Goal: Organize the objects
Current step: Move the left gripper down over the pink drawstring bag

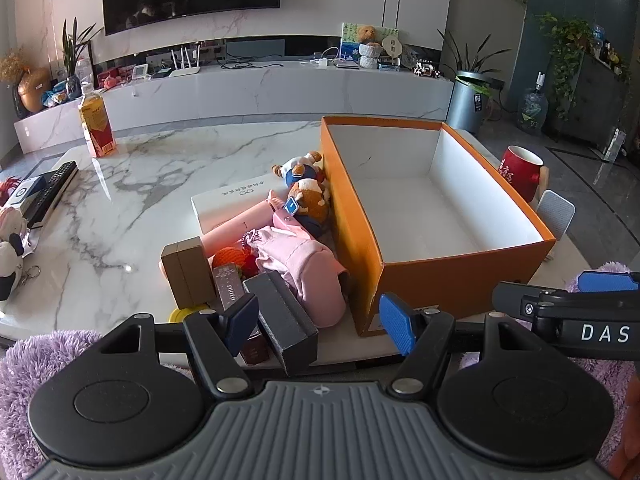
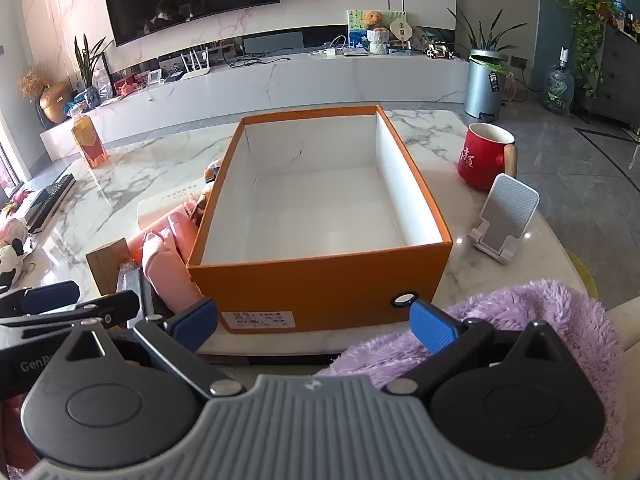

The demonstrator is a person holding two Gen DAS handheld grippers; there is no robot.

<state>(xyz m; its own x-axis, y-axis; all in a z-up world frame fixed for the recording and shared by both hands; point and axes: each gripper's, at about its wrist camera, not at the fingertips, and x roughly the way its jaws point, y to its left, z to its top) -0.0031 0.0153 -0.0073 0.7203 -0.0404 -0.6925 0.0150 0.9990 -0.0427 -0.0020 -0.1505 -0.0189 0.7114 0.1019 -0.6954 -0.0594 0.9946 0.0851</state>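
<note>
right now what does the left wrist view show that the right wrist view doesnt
Only the left wrist view shows the two plush dogs clearly, the orange ball and the black case in the pile. Only the right wrist view shows the whole phone stand and the orange box's label. Both show the empty orange box, red mug and marble table.
</note>
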